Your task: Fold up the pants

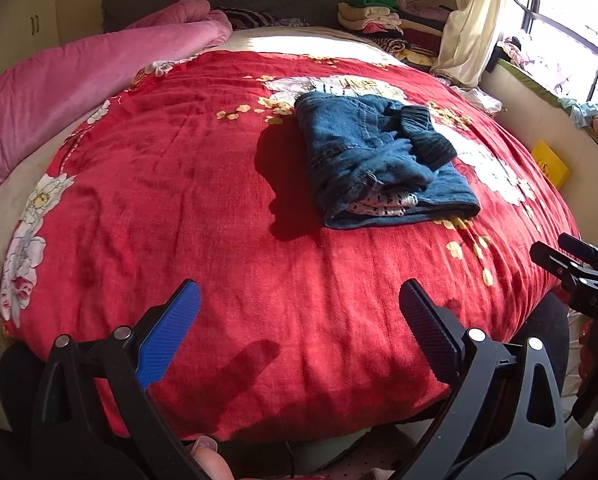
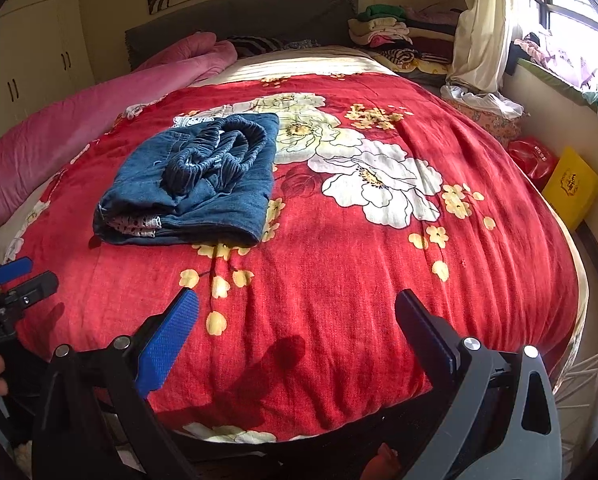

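Red floral plush blanket (image 1: 219,200) covers the bed; folded blue denim pants (image 1: 379,160) lie mid-bed, ribbed waistband bunched on top, risking unrolling if nudged; left gripper (image 1: 299,336) and right gripper (image 2: 297,332) held wide apart, empty, near edge

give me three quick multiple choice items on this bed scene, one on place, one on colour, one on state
1. Where do the pants lie?
A. on the red blanket
B. on the windowsill
C. in the left tongs

2. What colour is the rolled quilt along the bed's side?
A. green
B. pink
C. black

3. How do the right tongs stand?
A. shut on the pants
B. shut on the blanket
C. open, holding nothing

Answers: 1 A, the folded denim rests on the floral blanket. 2 B, the quilt is plainly pink. 3 C, the fingers stand wide apart above bare blanket.
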`<state>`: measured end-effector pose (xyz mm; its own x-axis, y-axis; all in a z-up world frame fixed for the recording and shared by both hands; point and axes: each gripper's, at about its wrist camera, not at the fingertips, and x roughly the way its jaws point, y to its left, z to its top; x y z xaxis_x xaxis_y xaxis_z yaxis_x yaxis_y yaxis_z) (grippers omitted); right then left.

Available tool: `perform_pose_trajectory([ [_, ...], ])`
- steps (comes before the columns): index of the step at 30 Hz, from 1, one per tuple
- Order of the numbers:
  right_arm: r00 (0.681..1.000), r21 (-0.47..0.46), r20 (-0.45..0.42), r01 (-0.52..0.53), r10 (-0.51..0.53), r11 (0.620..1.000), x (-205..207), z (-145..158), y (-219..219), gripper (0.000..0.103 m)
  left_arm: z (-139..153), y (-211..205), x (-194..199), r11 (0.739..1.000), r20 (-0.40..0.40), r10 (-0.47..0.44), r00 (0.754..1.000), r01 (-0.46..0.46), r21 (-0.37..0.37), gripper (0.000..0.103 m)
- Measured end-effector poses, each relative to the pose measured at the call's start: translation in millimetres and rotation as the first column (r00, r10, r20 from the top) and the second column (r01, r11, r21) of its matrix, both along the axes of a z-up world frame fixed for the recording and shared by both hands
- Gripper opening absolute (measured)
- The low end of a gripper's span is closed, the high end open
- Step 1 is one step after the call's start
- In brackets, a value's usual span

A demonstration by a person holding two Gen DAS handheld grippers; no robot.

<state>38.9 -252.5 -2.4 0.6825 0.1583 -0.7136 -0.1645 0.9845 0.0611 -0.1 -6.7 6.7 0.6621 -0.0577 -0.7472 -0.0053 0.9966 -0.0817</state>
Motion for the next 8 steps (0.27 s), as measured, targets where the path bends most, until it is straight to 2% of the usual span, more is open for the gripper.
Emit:
perform_pose_trajectory([
  [4,0.999,-0.008,-0.001,0.046,-0.046,0.999,17.4,-3.4,-23.4,0.098,-1.2,48.7,24.9,0.994,-0.036,0.106,0.994,-0.106,0.001,0.093],
  [8,0.988,-0.030,0.018,0.157,-0.156,0.987,53.2,-0.6,-76.5,0.098,-0.8,133.4,60.6,0.964,-0.044,0.263,0.964,-0.264,-0.007,0.093],
])
